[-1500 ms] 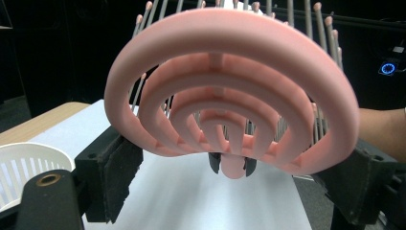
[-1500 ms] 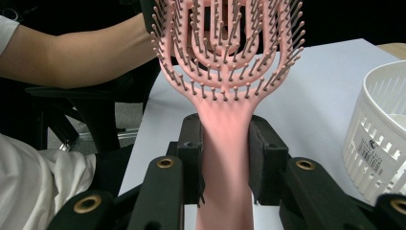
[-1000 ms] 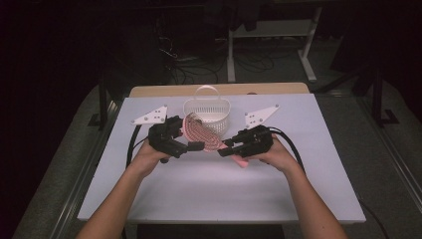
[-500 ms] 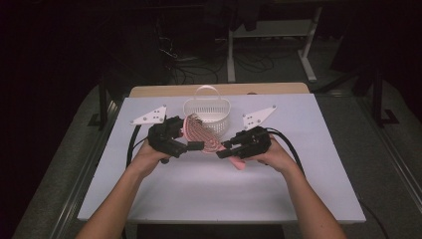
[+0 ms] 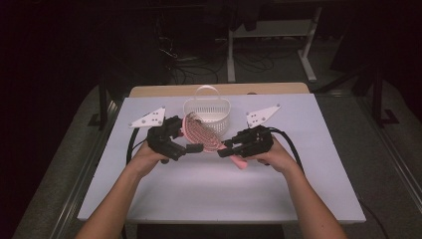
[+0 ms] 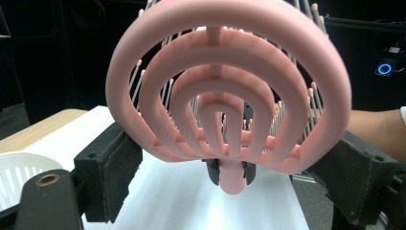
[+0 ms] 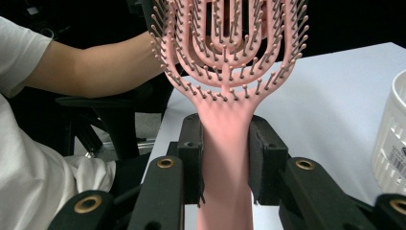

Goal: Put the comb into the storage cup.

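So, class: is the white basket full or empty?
Cannot tell. The hairbrush is outside the white basket, held by both grippers, and hides part of its opening.

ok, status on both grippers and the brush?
Right gripper shut on pink hairbrush handle. Left gripper straddles brush head, jaws at its sides. Brush held above table, just in front of white basket. Nothing in the way.

close up, pink vented hairbrush [image 6: 225, 72] back side on, bristles pointing away. left gripper [image 6: 230, 167] jaws set wide at either edge of the brush head, touching it. handle [image 6: 233, 178] clamped farther off by the right gripper [image 6: 233, 171]. white surface [image 6: 191, 201] beneath, white basket [image 6: 19, 167] at lower left, forearm [image 6: 373, 132] at right.
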A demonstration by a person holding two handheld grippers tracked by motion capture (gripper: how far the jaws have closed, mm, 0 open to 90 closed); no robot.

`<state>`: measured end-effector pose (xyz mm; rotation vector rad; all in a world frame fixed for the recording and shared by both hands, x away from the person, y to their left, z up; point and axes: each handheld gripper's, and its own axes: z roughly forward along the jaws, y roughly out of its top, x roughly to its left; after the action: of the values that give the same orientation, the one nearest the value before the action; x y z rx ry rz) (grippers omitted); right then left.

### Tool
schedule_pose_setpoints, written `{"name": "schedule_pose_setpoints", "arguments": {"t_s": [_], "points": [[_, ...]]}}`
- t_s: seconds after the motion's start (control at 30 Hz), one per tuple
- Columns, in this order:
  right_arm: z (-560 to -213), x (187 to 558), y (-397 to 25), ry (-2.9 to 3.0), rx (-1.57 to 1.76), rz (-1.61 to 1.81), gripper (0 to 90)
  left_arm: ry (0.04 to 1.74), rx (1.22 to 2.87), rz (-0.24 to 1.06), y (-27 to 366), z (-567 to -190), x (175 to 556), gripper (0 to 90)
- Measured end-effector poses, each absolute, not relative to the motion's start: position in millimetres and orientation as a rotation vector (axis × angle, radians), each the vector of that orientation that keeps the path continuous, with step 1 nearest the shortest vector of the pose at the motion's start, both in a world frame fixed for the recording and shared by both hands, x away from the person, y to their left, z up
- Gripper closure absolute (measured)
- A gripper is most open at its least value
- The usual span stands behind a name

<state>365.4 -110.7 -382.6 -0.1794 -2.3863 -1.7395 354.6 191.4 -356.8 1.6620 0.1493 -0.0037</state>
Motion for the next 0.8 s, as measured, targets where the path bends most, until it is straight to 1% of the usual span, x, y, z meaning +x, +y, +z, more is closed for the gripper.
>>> {"name": "schedule_pose_setpoints", "arguments": {"t_s": [0.2,0.8], "points": [[-383.2,364.7,-108.4,-2.386,-0.163,-1.736,68.9,0.140,1.645,-0.021,191.7,-357.9,354.7,17.0],[-387.5,362.5,-98.4,-2.482,-0.161,-1.690,68.3,0.181,1.665,-0.023,189.3,-355.4,354.4,20.0]]}}
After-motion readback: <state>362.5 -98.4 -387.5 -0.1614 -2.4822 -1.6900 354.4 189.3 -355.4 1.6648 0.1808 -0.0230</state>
